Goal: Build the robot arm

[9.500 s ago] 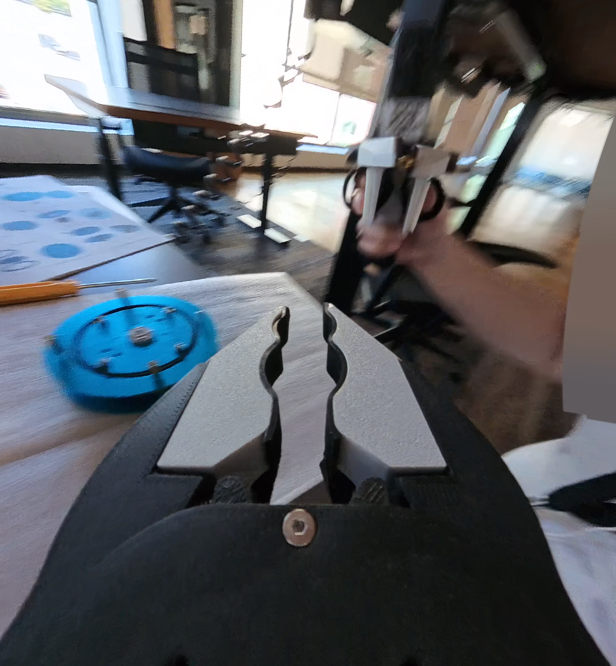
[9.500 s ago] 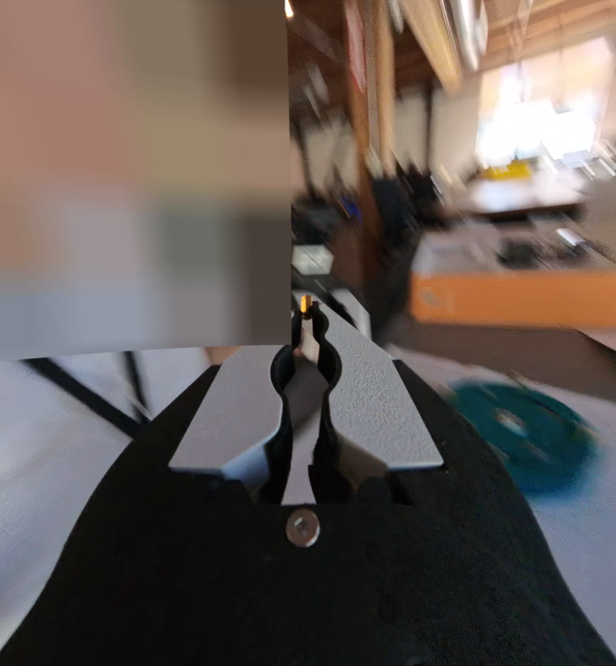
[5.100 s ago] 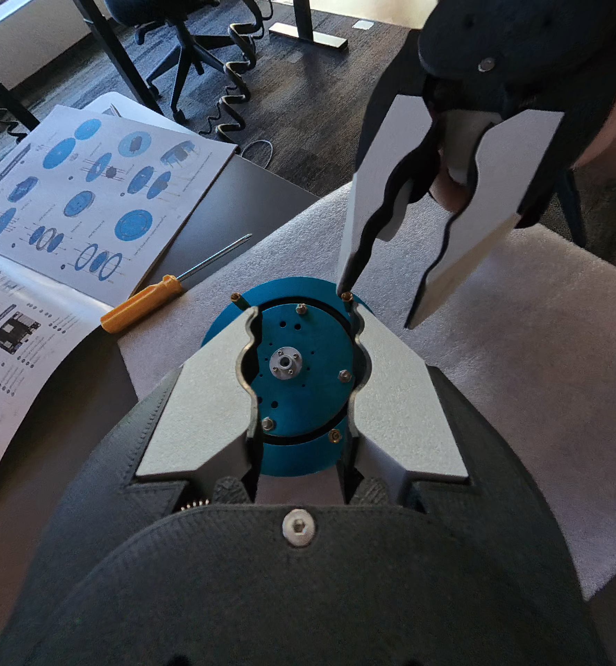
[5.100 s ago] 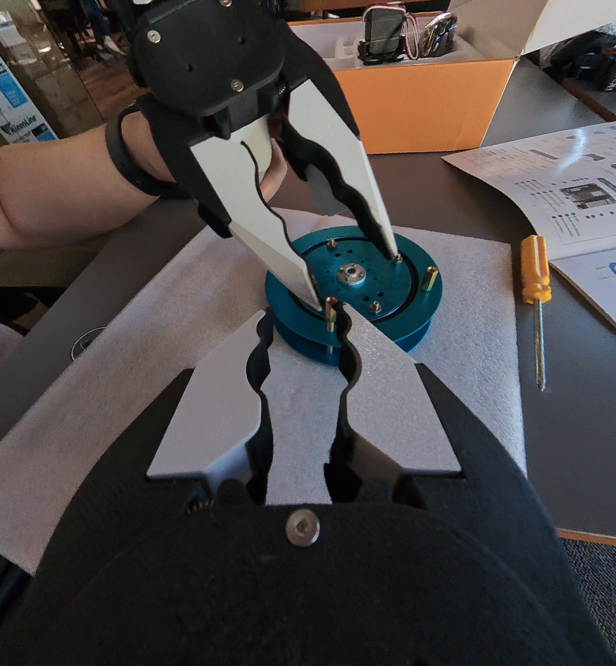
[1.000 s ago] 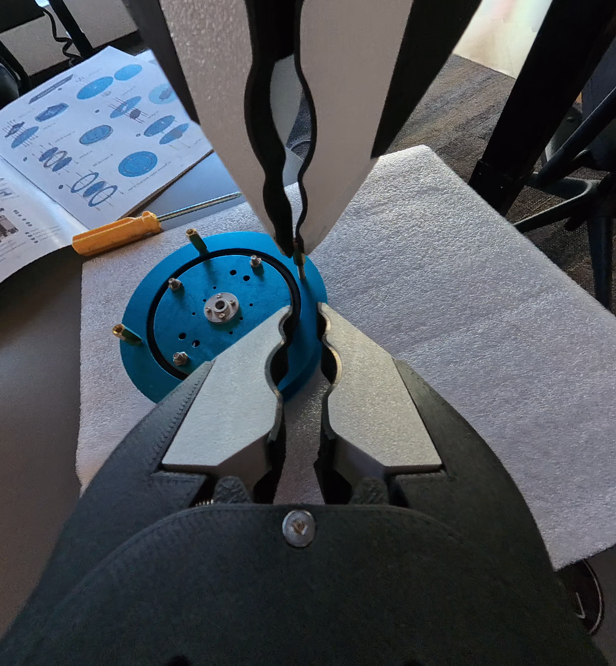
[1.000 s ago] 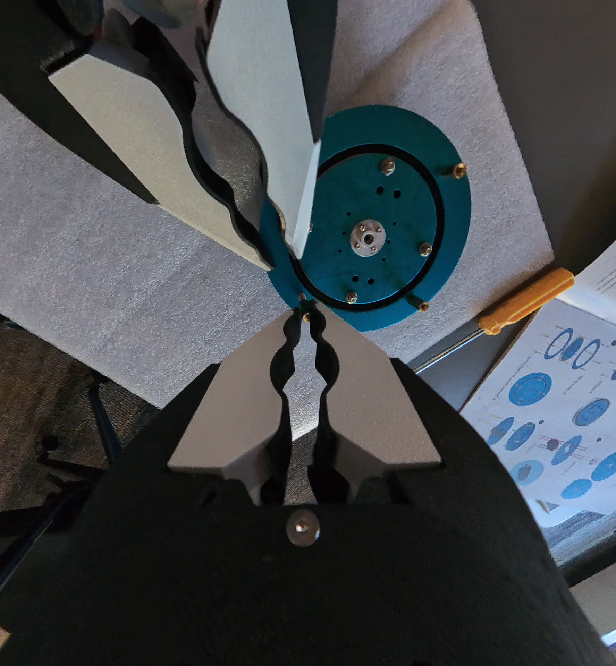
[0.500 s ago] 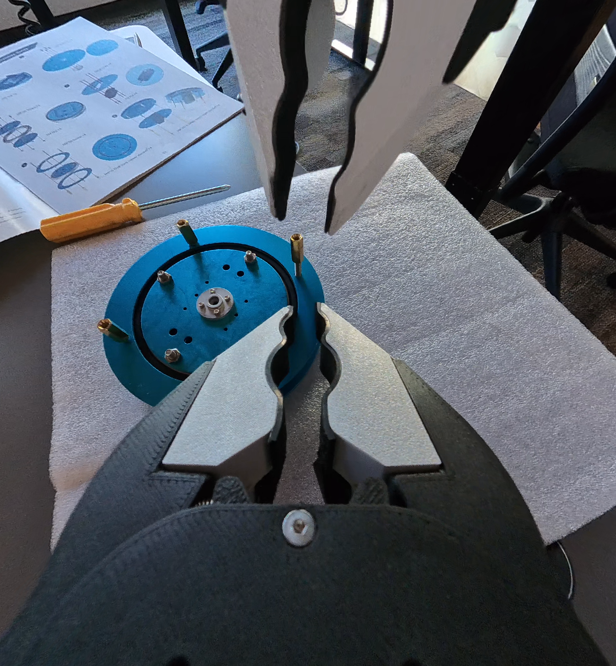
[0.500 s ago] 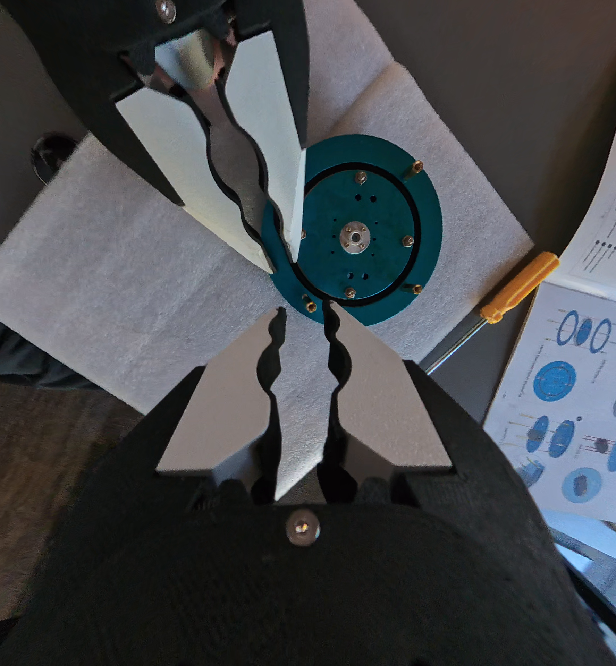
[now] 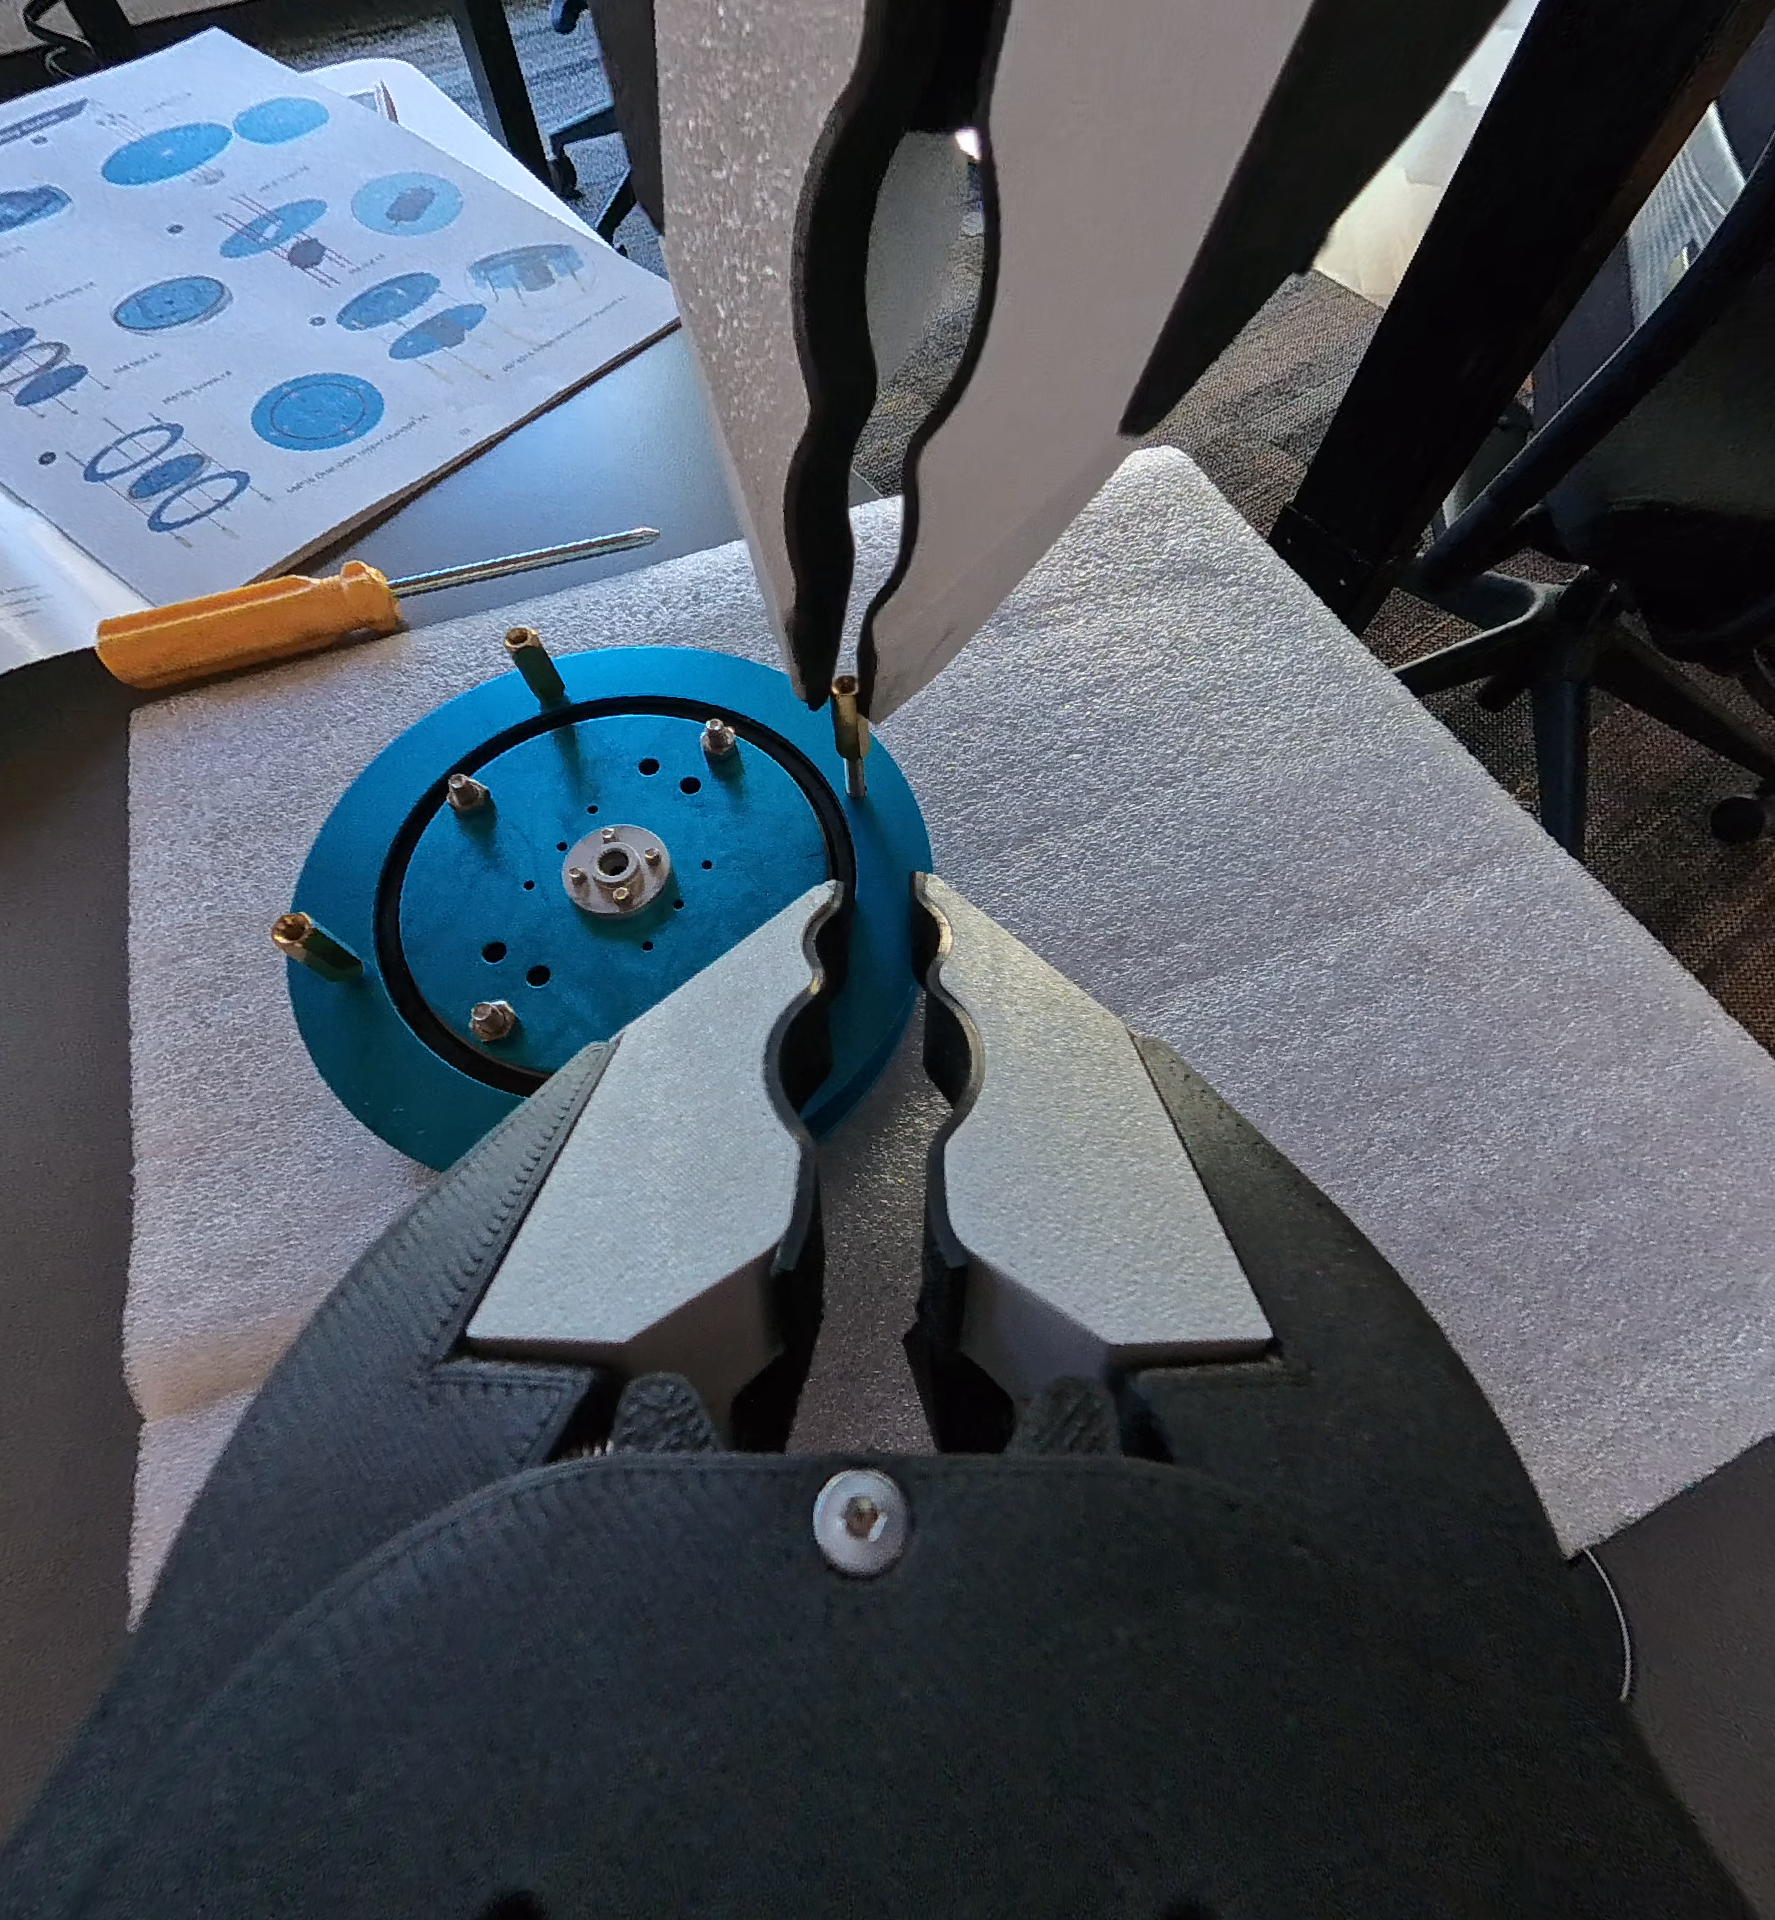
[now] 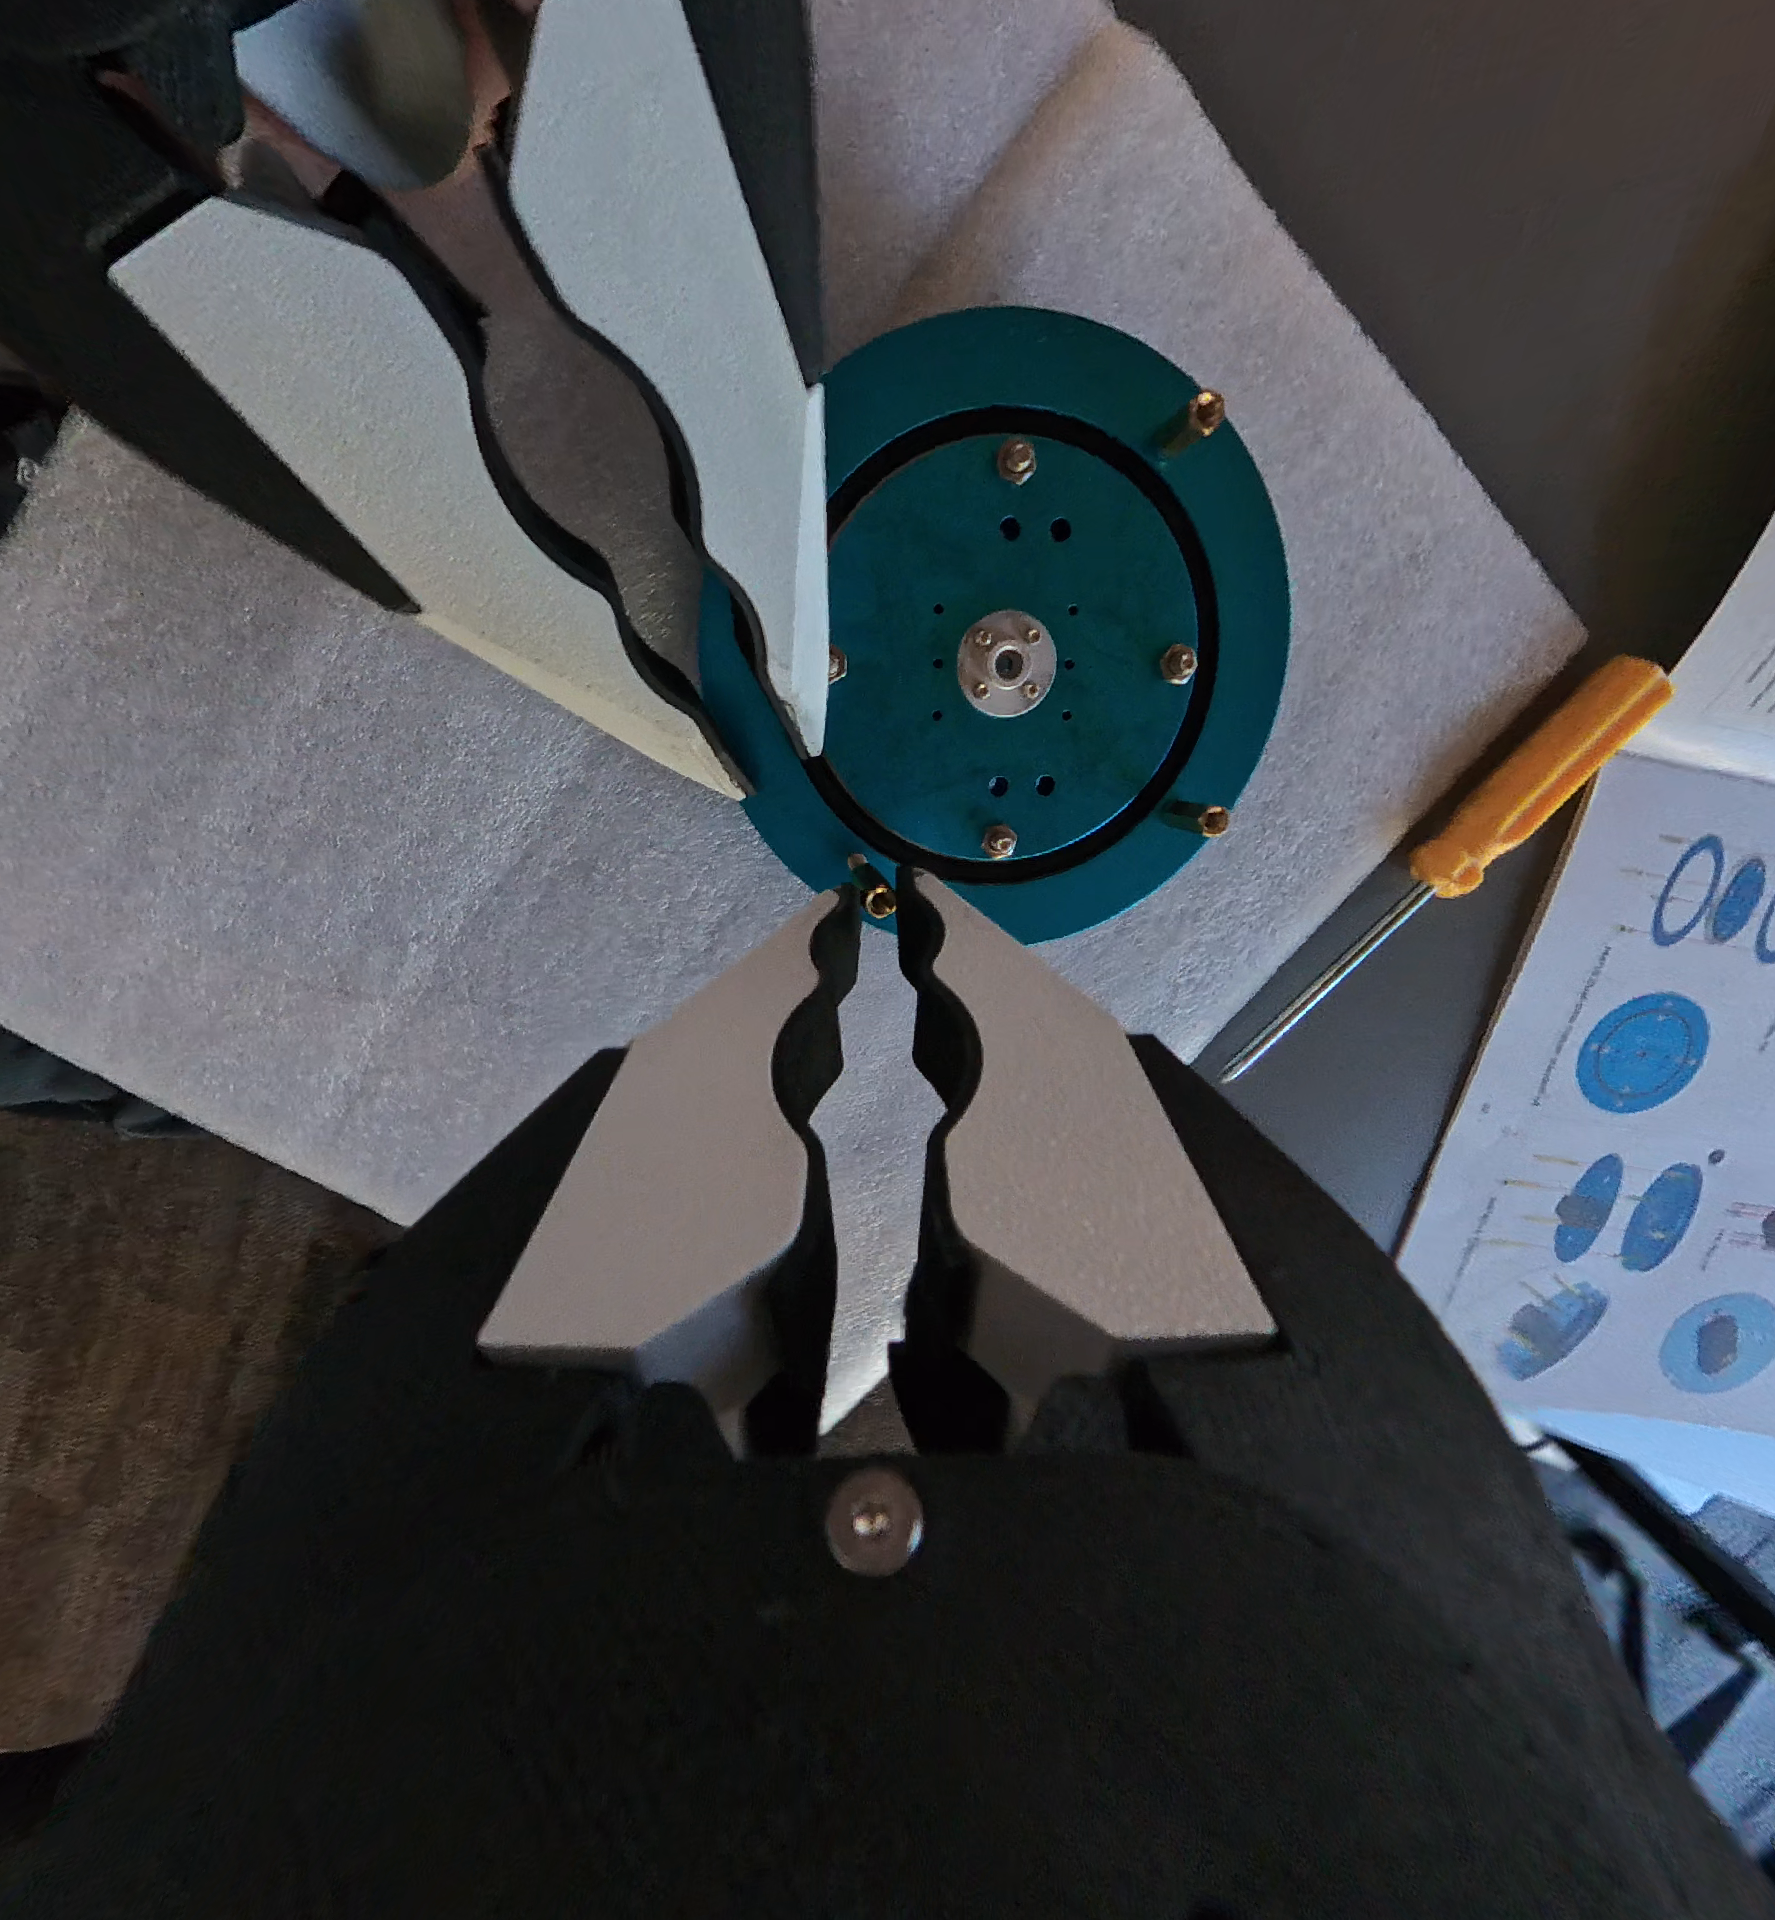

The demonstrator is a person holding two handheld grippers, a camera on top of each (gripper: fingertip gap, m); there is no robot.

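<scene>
Right gripper [image 10: 875, 900] sits with its tips nearly closed around a brass standoff [image 10: 875, 898] on the blue disc [image 10: 1008, 665], near the foam pad's [image 10: 239, 831] middle; squeeze squarely and keep it upright. Left gripper [image 9: 870, 894] hovers slightly parted over the disc's rim. Only the left wrist view shows the standoff's height.

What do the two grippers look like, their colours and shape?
Both match. The left gripper and right gripper each have a black, ribbed plastic body with a silver screw at its centre. Each carries two pale grey, wedge-shaped fingers that taper to a point, with wavy black inner edges.
</scene>
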